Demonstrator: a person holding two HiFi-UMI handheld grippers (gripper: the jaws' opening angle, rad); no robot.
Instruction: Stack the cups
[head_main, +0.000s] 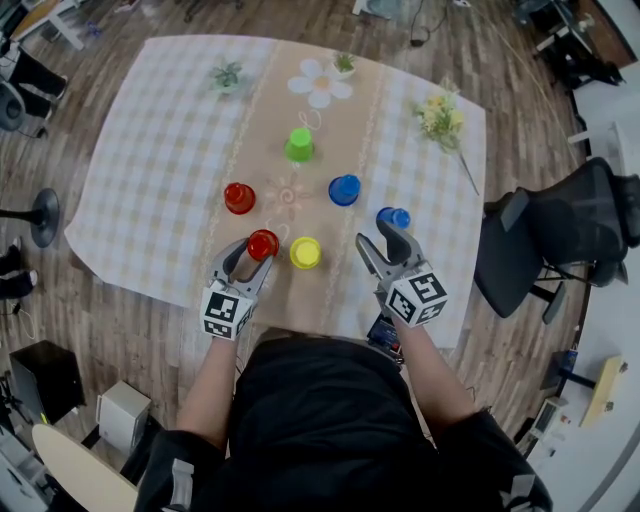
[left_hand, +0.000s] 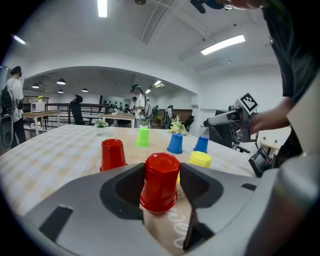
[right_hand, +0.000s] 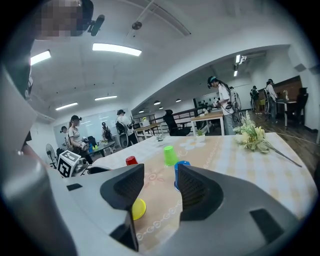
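Note:
Six upturned cups stand on the cloth-covered table (head_main: 140, 170): green (head_main: 299, 145), red (head_main: 239, 198), two blue (head_main: 344, 190) (head_main: 393, 217), yellow (head_main: 305, 252) and a second red cup (head_main: 263, 244). My left gripper (head_main: 252, 260) is open and straddles this near red cup (left_hand: 160, 181); its pads flank the cup closely, with a sliver of gap on the right. The right gripper (head_main: 386, 243) is open and empty, just short of the near blue cup. In the right gripper view a blue cup (right_hand: 180, 172) shows past the jaws, half hidden by the right one.
A flower bunch (head_main: 440, 118) lies at the table's far right, and two small plant pots (head_main: 228, 76) (head_main: 343, 63) stand along the far edge. A black office chair (head_main: 545, 235) is beside the table's right edge. People stand in the room behind.

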